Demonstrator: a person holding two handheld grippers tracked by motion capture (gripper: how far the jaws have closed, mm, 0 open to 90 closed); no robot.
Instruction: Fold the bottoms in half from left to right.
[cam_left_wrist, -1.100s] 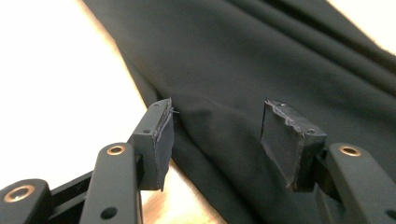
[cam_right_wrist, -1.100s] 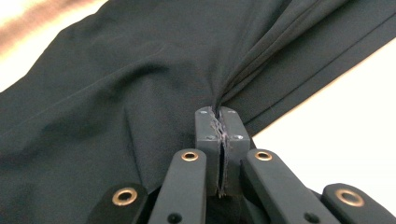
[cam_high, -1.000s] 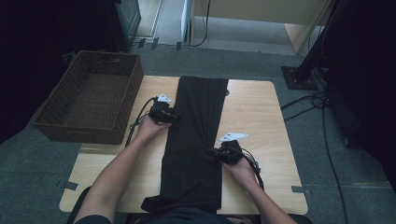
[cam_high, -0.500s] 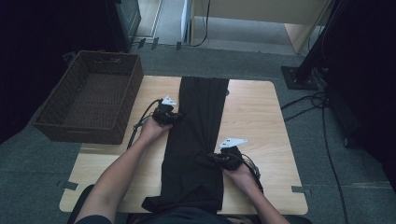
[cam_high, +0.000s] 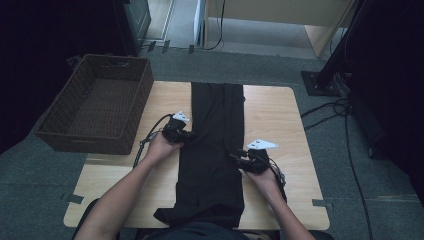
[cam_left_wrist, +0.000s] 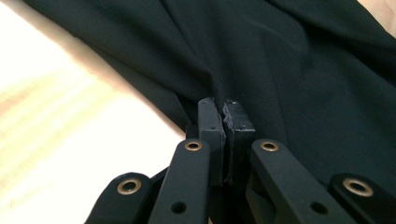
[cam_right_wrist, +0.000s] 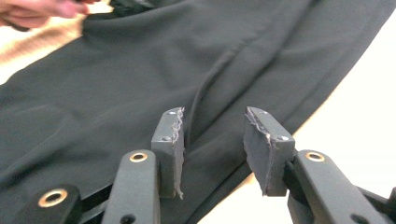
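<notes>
Black trousers (cam_high: 216, 145) are lying lengthwise down the table's (cam_high: 272, 112) middle, the left gripper (cam_left_wrist: 225, 114) pinching their left edge while the right gripper's (cam_right_wrist: 212, 126) jaws are opening beside their right edge.

I see the black trousers (cam_high: 212, 150) lying flat and lengthwise down the middle of the table (cam_high: 272, 115), one end at the far edge, the other hanging over the near edge toward me. The cloth is plain, dark and smooth. At its left edge, about halfway along, a small fold is pinched up, with creases running out from it.
</notes>
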